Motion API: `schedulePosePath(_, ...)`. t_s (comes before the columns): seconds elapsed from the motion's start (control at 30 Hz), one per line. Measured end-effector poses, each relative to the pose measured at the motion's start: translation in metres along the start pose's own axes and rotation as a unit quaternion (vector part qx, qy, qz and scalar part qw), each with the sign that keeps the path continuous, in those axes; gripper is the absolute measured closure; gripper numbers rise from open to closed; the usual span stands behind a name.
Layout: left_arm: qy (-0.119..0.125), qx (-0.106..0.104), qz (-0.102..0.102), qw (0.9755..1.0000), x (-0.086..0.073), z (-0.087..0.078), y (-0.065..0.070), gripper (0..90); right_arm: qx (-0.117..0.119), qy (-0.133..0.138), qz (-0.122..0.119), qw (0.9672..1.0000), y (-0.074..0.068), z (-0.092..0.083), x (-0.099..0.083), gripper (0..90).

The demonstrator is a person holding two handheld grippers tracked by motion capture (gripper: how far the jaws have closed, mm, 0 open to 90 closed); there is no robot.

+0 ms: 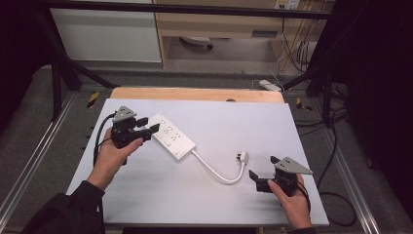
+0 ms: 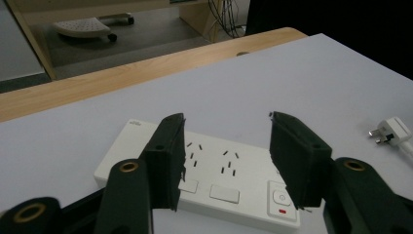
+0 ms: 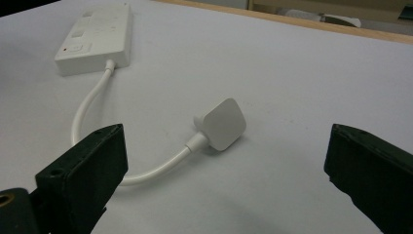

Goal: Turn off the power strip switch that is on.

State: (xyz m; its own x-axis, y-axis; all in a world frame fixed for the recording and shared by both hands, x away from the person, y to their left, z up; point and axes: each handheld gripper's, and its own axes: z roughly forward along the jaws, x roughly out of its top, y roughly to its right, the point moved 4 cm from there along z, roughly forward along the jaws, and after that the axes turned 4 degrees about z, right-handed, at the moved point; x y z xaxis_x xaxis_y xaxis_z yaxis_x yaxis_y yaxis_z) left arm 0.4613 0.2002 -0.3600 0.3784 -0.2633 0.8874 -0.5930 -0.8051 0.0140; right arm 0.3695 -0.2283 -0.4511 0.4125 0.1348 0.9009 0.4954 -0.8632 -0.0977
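Left hand-held gripper: the black two-jaw left hand-held gripper [image 1: 147, 125] sits at the near-left end of the white rectangular plastic power strip [image 1: 172, 136]; its jaws stand half apart with the strip's width between them, and I can't see the pads pressing on it, so it reads as released.
Left hand pose: the left hand [image 1: 113, 155] comes in from the lower left, forearm angled up across the counter, wrist roughly level, jaws pointing along the strip.
Power strip: it lies flat and slantwise on the pale grey counter top [image 1: 253, 126], left of centre, switch end toward the middle.
Cable and plug: a short white cable [image 1: 216, 171] loops from the strip to the white square plug [image 1: 241, 156], which lies between the strip and the right hand.
Right hand-held gripper: the right hand-held gripper [image 1: 260, 176] is spread wide, nothing in it, aimed at the plug but apart from it.
Right hand pose: the right hand [image 1: 292, 195] rests low at the near-right edge.
Risk, left: the pads could catch only an edge, and the smooth casing might skid or twist.
Risk, right: lifting the strip could drag the cable and shift the plug away from the waiting jaws.
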Motion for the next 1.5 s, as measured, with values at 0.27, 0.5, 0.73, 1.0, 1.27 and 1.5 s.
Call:
schedulePosePath(0.27,-0.006,0.000,-0.006,1.0000,0.000,0.005,-0.006,64.4,0.001,0.002,0.001,1.0000,-0.001,-0.001,0.000,2.6)
schedulePosePath(0.5,-0.026,-0.016,0.012,0.9995,0.001,0.012,-0.008,78.6,-0.001,0.003,0.001,1.0000,0.000,-0.001,0.000,2.6)
schedulePosePath(0.73,-0.039,-0.023,0.015,0.9989,-0.001,0.026,-0.014,87.1,-0.001,0.002,0.002,1.0000,0.000,-0.001,0.000,2.6)
schedulePosePath(1.0,-0.055,-0.012,0.015,0.9983,-0.007,0.039,-0.023,89.9,-0.002,0.002,-0.001,1.0000,0.001,0.000,0.000,2.6)
schedulePosePath(1.27,-0.070,-0.002,0.008,0.9975,-0.013,0.052,-0.033,90.0,0.000,0.003,0.000,1.0000,0.000,-0.001,0.001,2.6)
schedulePosePath(1.5,-0.082,0.004,0.002,0.9966,-0.018,0.057,-0.039,90.0,0.000,0.003,-0.002,1.0000,0.000,-0.001,0.001,2.5)
